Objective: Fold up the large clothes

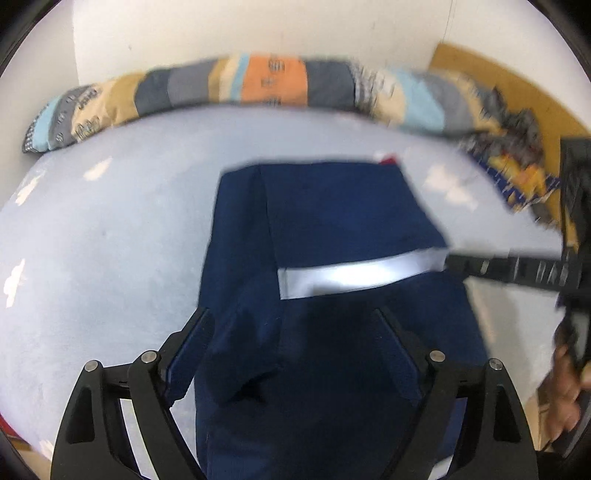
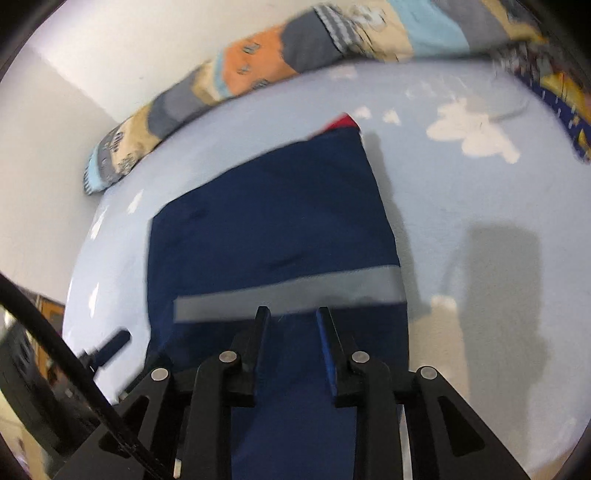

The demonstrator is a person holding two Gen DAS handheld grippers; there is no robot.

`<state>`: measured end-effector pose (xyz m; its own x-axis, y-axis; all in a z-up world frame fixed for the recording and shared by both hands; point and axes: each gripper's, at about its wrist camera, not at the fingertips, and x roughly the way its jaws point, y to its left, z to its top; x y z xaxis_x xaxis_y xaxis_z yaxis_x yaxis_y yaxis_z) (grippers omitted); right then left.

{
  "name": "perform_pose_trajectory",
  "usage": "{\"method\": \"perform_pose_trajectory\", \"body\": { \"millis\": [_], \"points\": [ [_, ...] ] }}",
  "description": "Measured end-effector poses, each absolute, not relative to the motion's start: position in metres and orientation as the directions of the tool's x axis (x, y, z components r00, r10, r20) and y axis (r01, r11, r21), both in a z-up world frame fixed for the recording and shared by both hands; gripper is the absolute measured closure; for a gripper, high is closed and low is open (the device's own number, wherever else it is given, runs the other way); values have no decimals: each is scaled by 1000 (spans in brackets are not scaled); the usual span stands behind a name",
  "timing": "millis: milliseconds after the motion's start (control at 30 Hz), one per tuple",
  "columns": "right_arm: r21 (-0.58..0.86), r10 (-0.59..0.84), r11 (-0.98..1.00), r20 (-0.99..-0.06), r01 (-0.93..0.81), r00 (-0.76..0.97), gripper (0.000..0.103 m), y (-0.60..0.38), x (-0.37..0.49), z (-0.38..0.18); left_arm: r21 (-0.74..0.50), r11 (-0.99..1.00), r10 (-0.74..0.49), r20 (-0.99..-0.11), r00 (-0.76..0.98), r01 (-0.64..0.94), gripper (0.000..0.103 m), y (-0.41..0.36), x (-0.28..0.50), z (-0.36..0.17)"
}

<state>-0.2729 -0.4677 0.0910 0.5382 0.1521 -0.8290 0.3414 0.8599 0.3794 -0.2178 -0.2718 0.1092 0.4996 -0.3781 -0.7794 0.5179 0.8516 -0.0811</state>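
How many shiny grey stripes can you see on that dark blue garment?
1: the grey stripe runs across the folded garment, just beyond the gripper tips. More may be hidden inside the folds.

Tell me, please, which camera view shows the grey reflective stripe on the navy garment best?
The right wrist view: there the reflective stripe runs unbroken across the navy garment, evenly lit. In the left wrist view the stripe is glared to white, and it starts partway across the cloth.

Am seeing open blue bed sheet [image 2: 461,229] lying free right of folded navy garment [image 2: 273,236]; narrower strip lying free left. Patchwork bolster [image 1: 258,83] is blocking far edge along wall [image 1: 221,29]; clutter pile [image 1: 517,162] is crowding far-right corner.
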Motion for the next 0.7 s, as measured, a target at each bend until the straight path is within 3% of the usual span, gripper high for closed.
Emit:
{"method": "perform_pose_trajectory", "body": {
  "millis": [67,400,533,700],
  "points": [
    [332,121,889,-835,316,537,64,-451,-293,103,-77,853,-382,-766,517,516,16,-263,-232,117],
    [233,96,949,-855,212,510,64,-375,-383,87,-58,861,-331,-817,472,505,16,-217,-290,81],
    [234,110,945,-884,227,453,64,-378,-378,54,-30,871,-254,-882,397,491,16,-215,-285,44],
    [300,149,922,-859,245,490,63,-386,-385,61,-116,893,-302,-871,387,436,16,-208,-281,43]
  ]
}}
